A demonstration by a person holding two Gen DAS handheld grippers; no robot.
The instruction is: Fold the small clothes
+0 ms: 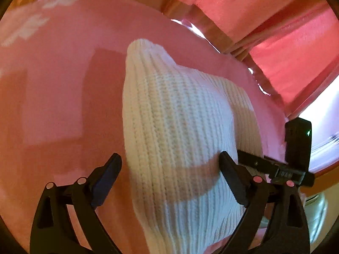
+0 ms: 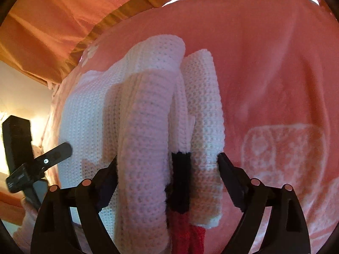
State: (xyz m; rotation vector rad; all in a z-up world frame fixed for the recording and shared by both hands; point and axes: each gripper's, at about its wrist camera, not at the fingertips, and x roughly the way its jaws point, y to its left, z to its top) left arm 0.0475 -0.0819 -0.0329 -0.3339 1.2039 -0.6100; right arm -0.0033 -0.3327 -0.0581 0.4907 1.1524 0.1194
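white ribbed knit garment (image 1: 180, 131) lies bunched on a pink patterned blanket (image 1: 59, 89), which looks like a bed cover rather than a worktop. left gripper (image 1: 170, 169) stands spread wide with the knit running up between its fingers, released, gripping nothing as far as the view shows. right gripper (image 2: 167, 169) also spread, jaws parted on either side of a thick rolled fold of the same knit; the cloth fills the gap and brushes the inner side of the left finger, but no squeeze is visible, so i read it as released. likely both sit straddling the fold to pinch it and lay it over, judging by the task alone. a black patch (image 2: 181, 182) and red patch (image 2: 186, 232) on the knit show only from the right wrist, pattern or trim, cannot tell. red-orange curtain (image 1: 275, 21) hangs behind. each view catches the other gripper at its edge, partly cut off. garment type unclear: sleeve, hat or sweater, the lower part runs out of frame. edge of the bed is blurred, bright glare at the sides
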